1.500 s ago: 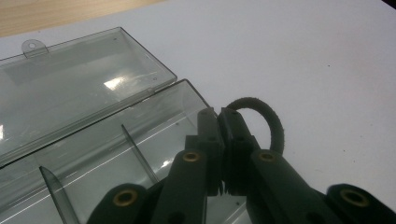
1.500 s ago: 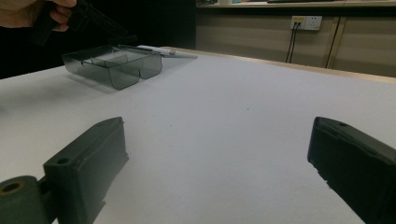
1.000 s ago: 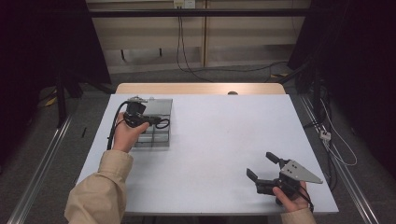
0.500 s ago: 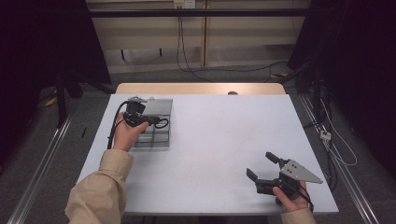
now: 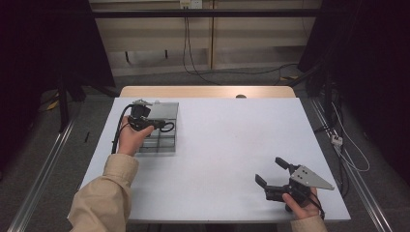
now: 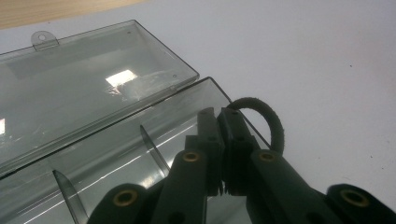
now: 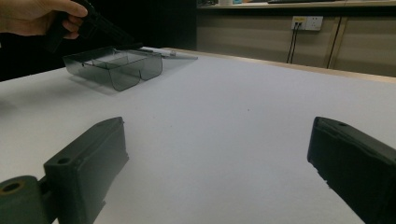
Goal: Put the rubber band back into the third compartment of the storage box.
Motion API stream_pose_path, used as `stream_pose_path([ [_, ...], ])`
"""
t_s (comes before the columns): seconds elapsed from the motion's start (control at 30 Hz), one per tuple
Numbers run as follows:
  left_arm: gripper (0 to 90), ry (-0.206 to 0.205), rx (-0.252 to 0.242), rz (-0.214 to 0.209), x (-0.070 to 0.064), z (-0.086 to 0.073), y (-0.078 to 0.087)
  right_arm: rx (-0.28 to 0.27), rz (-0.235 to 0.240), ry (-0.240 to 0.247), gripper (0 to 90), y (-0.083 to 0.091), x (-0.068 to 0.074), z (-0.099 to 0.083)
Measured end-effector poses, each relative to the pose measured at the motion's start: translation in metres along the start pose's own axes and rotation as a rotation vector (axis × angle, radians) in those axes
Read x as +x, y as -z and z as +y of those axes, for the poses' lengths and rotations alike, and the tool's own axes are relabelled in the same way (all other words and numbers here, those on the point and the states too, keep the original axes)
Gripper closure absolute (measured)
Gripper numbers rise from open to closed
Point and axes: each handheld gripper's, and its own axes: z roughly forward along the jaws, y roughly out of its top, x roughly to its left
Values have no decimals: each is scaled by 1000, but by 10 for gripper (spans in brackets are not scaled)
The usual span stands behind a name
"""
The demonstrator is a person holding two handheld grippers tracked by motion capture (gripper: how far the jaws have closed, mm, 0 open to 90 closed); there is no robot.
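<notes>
Where the left gripper [image 6: 223,140] pinches, the black loop [image 6: 267,122] is half hidden.

One clear box [image 5: 162,130], one black ring [image 6: 266,119]

White table [image 5: 217,145], grey floor [image 5: 48,140], seemingly panelled wall [image 5: 159,43] with cables [image 5: 186,53].

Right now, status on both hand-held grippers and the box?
Left hand-held gripper shut on black loop, over the open clear box. Right hand-held gripper open, holding nothing, near table edge. Nothing in the way between them.
</notes>
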Motion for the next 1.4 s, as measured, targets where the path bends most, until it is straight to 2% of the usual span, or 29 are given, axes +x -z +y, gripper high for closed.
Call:
stream_pose_path([
  [0.53,878,11,3,23,3,-1,-7,-10,-8,-4,40,1,0,1],
  [0.57,878,21,-6,19,3,-2,-8,-12,-7,-6,40,1,0,1],
  [0.7,877,12,-2,27,3,-1,-9,-9,-9,-6,40,1,-1,1],
  [0.87,877,27,-7,24,4,-2,-10,-10,-9,-9,40,1,0,1],
  [1.4,875,26,-3,42,5,-3,-14,-10,-8,-10,40,1,-1,1],
])
